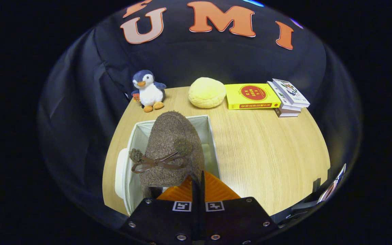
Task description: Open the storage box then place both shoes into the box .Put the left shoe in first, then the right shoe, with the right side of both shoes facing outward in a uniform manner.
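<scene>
- Holding a brown fuzzy shoe point(168, 149) over the open storage box point(211, 136), the gripper point(197, 185) has its fingers drawn almost together, with only a thin dark slit between them; they appear to pinch the shoe's near edge, though the contact itself is hidden behind the shoe.
- The shoe hangs toe-up just ahead of the fingers, its little bow point(155, 162) and two pompoms facing the camera, and its body covers much of the box opening.
- The box is a pale fabric bin with its top open, standing on the near left part of the wooden counter point(267, 149). Something pale shows down inside at the right, but I cannot tell what it is.
- Judging by its looks, the shoe is light and soft, with a nubbly fabric that grips well and will not slip. It may flop or twist when held by one edge, so the firmer rim by the opening or heel is the better place to hold it.
- The box walls look thin and floppy, and a shoe dragged against them could push the box along the counter.
- At the far edge stand a toy penguin point(147, 90), a yellow cushion point(206, 92) and a stack of books point(267, 97), well apart from the box.
</scene>
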`<control>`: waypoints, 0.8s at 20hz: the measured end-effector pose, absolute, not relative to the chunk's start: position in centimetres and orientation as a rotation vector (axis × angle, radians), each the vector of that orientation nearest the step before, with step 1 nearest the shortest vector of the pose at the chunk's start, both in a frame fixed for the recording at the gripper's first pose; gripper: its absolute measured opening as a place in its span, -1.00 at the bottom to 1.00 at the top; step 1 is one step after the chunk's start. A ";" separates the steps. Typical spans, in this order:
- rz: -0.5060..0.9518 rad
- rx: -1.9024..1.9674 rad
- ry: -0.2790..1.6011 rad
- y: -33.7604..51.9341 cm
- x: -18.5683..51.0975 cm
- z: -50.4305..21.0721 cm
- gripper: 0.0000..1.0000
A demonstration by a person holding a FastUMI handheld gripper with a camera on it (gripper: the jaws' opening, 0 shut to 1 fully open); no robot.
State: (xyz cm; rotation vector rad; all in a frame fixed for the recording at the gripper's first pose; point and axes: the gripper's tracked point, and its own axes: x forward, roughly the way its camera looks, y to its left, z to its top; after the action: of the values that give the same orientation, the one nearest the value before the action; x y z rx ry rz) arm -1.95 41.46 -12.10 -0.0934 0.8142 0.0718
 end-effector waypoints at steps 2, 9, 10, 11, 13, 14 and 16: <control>0.055 -0.099 0.825 41.8 -1.9 -12.9 -0.97; 0.056 -0.143 0.770 42.2 -1.8 -10.7 -0.37; 0.055 -0.154 0.751 42.0 -1.7 -10.1 -0.12; 0.056 -0.155 0.729 41.9 -1.7 -9.2 0.22; 0.059 -0.157 0.691 41.6 -1.6 -7.9 0.53; 0.059 -0.164 0.677 41.2 -1.5 -7.3 0.71; 0.070 -0.171 0.635 40.9 -1.4 -5.8 0.98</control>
State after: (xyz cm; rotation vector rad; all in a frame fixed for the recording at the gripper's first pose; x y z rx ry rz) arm -1.43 40.91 -5.82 -0.1711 0.6349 0.0704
